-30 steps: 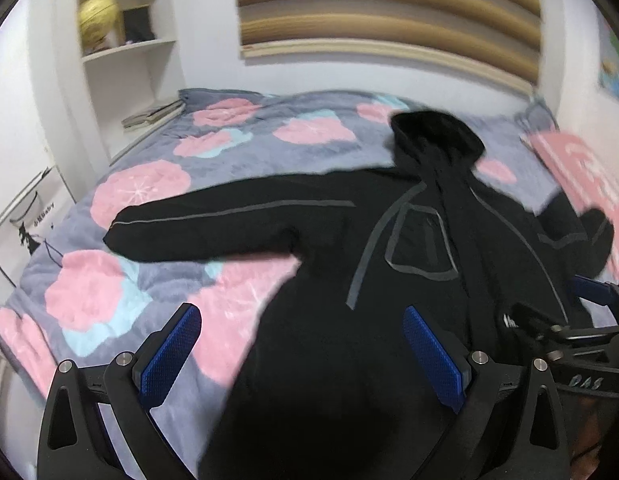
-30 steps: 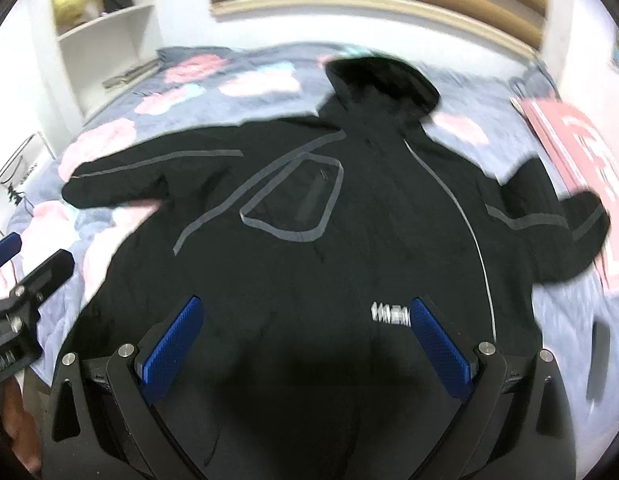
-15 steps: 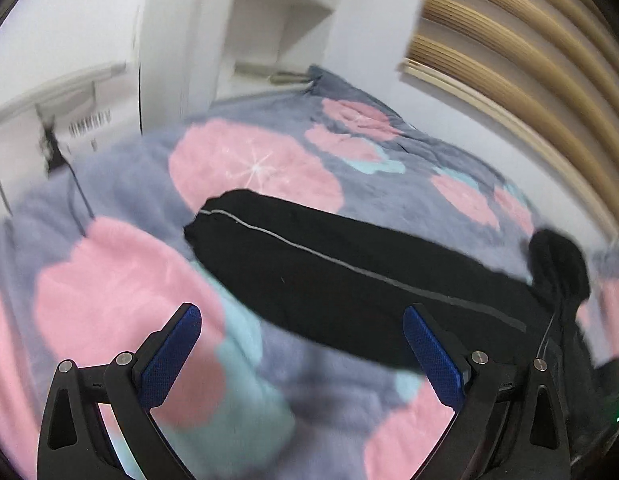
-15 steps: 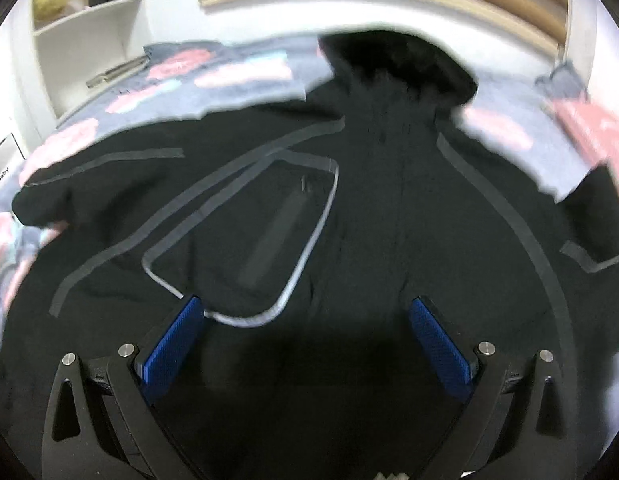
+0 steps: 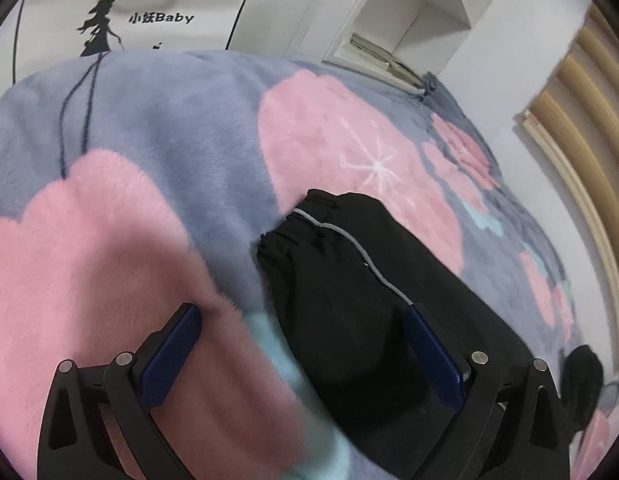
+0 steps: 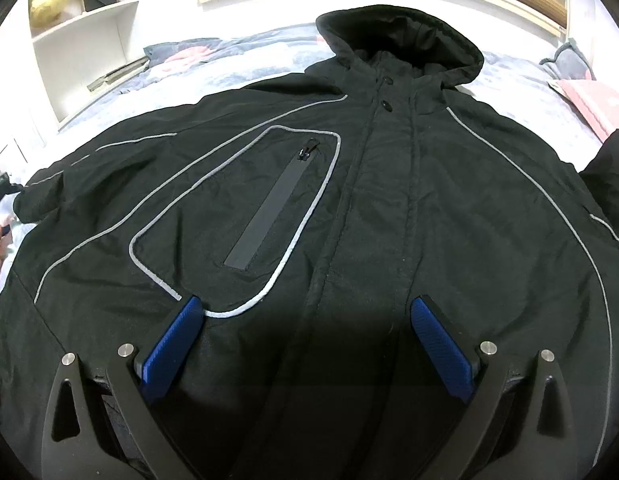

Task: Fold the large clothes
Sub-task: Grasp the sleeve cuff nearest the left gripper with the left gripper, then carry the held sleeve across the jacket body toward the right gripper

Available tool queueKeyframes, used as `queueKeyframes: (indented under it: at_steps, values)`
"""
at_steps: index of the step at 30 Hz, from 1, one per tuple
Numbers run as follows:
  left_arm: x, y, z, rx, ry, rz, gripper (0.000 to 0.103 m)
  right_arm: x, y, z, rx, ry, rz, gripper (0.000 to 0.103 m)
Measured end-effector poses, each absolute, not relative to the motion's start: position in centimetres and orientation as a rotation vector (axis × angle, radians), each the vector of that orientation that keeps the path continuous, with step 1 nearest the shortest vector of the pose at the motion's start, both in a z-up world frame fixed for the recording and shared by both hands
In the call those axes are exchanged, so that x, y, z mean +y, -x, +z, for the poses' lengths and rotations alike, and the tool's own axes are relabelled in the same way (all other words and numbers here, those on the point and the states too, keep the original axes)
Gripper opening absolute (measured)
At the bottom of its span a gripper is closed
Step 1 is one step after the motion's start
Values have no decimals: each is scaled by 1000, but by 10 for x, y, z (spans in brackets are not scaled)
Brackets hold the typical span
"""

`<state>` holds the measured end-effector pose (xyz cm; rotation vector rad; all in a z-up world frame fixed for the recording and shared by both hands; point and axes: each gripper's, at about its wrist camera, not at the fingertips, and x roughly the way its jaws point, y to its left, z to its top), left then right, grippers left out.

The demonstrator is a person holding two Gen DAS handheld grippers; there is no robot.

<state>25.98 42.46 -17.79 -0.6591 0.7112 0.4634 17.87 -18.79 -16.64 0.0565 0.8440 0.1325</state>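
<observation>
1. The black hooded jacket (image 6: 349, 200) lies face up and spread flat across the bed (image 5: 169, 140), hood toward the headboard edge and sleeves thrown out to either side. Laid open like this, each sleeve can be brought in over the chest, which is probably the first fold.
2. One sleeve (image 5: 349, 280) runs out over the flowered blanket toward the bed's side edge nearest the white shelf unit (image 5: 409, 20) and a paper bag (image 5: 129, 12); its gathered cuff (image 5: 297, 228) is the free end, the natural place to take hold.
3. The left hand-held gripper (image 5: 301, 344) is pitched down low over that sleeve, just short of the cuff. Its jaws stand wide apart and hold nothing, one blue pad over the blanket, the other over black fabric.
4. The right hand-held gripper (image 6: 309, 340) hovers low above the jacket's front near the chest pocket (image 6: 269, 208), pointing toward the hood, released and empty, likely ready to pin the body.
</observation>
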Motion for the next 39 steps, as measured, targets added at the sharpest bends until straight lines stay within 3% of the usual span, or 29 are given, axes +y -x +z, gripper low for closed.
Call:
queueKeyframes:
  at_steps: [2,4,7,15,25,32,38,39]
  values:
    - [420,-272,-177,716,589,469,94,-188,-180,-167,846,-60,134,103]
    - [411,-276,-174,719,535,459,26,-188,-179,-167,846,-61,134,103]
    - [396,-275,-163,677,451,445,19,-188,-180,-167,846,-64,135,103]
    - [343,-241,-93,513,312,272,15,-189,-180,-167,844,-77,142,103]
    - [148,-231,-37,467,28,-171,14,-193,-179,-168,837,-103,152,103]
    - [13,-250,-92,672,-106,-421,14,-195,-179,-167,832,-117,159,103]
    - [-16,-266,-158,870,-167,-499,20,-197,-179,-168,822,-139,172,103]
    - [-18,-265,-159,865,-158,-511,25,-198,-179,-168,823,-140,172,103]
